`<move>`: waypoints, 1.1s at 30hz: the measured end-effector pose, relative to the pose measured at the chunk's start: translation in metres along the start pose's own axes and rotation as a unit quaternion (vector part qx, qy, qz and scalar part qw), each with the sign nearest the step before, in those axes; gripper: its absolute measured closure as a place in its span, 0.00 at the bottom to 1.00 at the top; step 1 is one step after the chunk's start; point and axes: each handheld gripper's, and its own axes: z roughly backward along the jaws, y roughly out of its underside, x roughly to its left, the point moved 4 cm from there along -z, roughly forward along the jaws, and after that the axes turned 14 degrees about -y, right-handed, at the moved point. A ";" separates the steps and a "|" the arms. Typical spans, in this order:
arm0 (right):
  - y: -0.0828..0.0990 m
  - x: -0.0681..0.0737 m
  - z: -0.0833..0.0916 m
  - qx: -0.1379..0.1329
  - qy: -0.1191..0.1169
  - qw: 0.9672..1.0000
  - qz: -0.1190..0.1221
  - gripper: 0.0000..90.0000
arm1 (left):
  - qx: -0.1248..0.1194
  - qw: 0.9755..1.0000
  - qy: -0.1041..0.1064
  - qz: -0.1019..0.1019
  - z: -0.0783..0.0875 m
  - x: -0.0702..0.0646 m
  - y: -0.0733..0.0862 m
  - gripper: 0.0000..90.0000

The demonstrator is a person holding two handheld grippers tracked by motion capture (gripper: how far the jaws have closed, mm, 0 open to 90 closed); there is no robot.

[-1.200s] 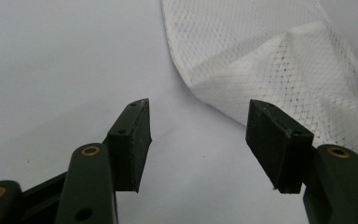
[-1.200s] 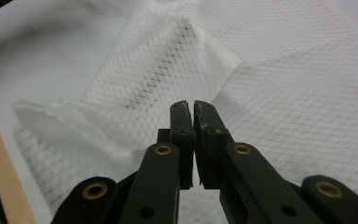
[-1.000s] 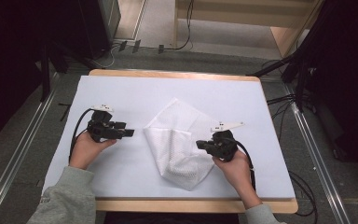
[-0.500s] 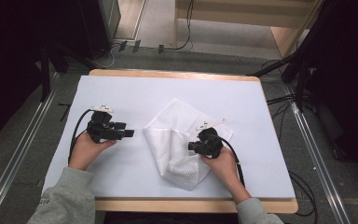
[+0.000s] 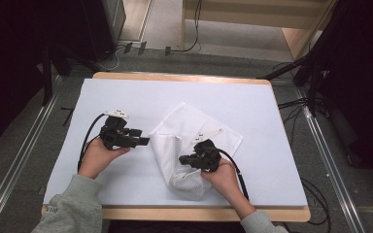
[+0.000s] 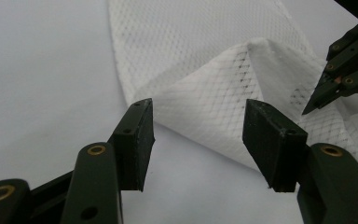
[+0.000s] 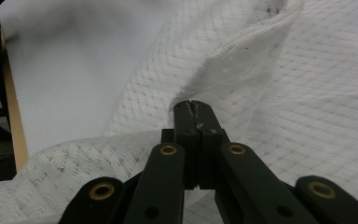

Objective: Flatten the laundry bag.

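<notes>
Cloth: white mesh cloth (image 5: 189, 145), partly folded over itself, lying on the table between the two tongs, with one layer lifted into a ridge.
Surface: pale sheet (image 5: 262, 116) covering the wooden table (image 5: 175, 77); the cloth sits near its middle.
Left gripper (image 5: 143, 141): held in the person's left hand (image 5: 97, 155), just beside the cloth's left edge, tips pointing toward it.
Left gripper, state: released; the jaws have just been closing a little, yet a wide gap remains. In the left gripper view (image 6: 198, 140) a raised fold of mesh lies ahead of the gap and neither pad presses on it.
Right gripper (image 5: 184, 158): held in the person's right hand (image 5: 221, 177), resting over the near part of the cloth, tips pointing toward the left gripper.
Right gripper, state: clenched; in the right gripper view (image 7: 193, 106) the pads meet at the foot of a lifted crease of mesh. A thin layer seems pinched at the tips, though the join is too tight to be sure.
Tongs to each other: near, with the folded left part of the cloth between their tips.
Cables: a black lead trails from each gripper back toward the person.
</notes>
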 end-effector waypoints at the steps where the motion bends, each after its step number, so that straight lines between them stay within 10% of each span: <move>1: 0.000 0.002 -0.001 0.001 -0.002 1.000 0.000 1.00 | 0.000 1.000 0.000 0.000 0.000 0.000 0.000 0.49; 12: 0.004 0.022 -0.008 0.009 -0.017 1.000 0.015 1.00 | -0.001 1.000 0.012 -0.018 -0.007 -0.018 -0.012 0.50; 24: 0.015 0.018 0.026 -0.011 0.031 0.999 0.010 1.00 | 0.009 0.998 0.007 -0.063 -0.040 -0.034 -0.048 0.50; 33: 0.026 0.003 0.053 -0.038 0.065 0.997 -0.015 0.97 | 0.025 0.996 0.042 -0.071 -0.073 -0.039 -0.053 0.48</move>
